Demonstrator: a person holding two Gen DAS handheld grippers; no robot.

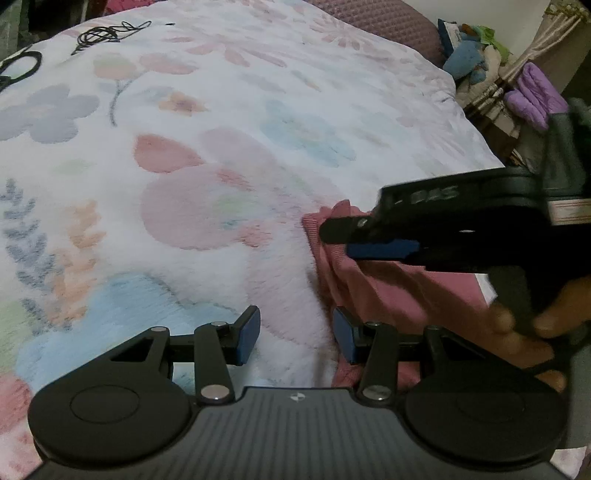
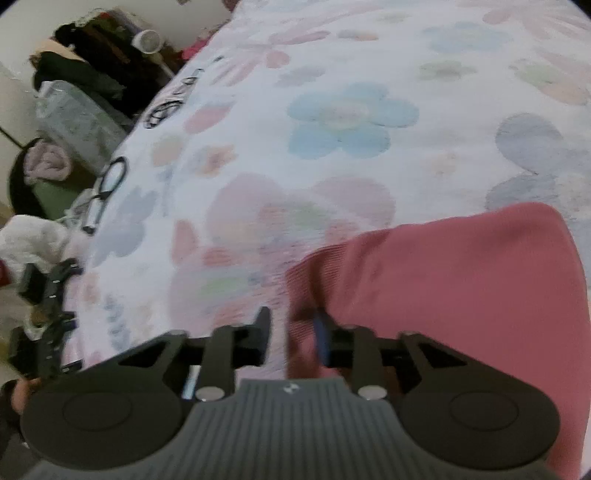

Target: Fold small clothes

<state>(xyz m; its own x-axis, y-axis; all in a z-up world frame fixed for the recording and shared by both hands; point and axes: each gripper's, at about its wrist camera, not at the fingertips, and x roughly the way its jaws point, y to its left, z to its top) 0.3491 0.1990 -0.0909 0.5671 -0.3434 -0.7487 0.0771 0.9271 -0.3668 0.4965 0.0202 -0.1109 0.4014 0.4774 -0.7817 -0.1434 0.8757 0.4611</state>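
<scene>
Now, my left gripper [image 1: 295, 334] at the lower middle of the left wrist view stands about half open, nothing between its blue pads; the bare floral blanket [image 1: 207, 155] shows through the gap, and the right-hand pad sits just at the edge of the pink garment [image 1: 388, 291]. Right of that, my right gripper [image 1: 347, 240] reaches in from the right edge, its tips over the garment's upper corner. In its own view the right gripper [image 2: 291, 332] is parted, released: the garment's left edge [image 2: 443, 288] lies in the gap by the right-hand pad, but blur hides whether that pad touches it.

The garment is a ribbed pink cloth, lying flat on the blanket at the lower right of both views, its edge slightly rumpled.

Black cables [image 1: 103, 35] lie at the upper left of the left wrist view. A blue plush toy [image 1: 465, 59] and a purple item [image 1: 532, 96] sit beyond the bed's upper right corner. My hand [image 1: 532, 325] grips the handle at the right edge.
</scene>
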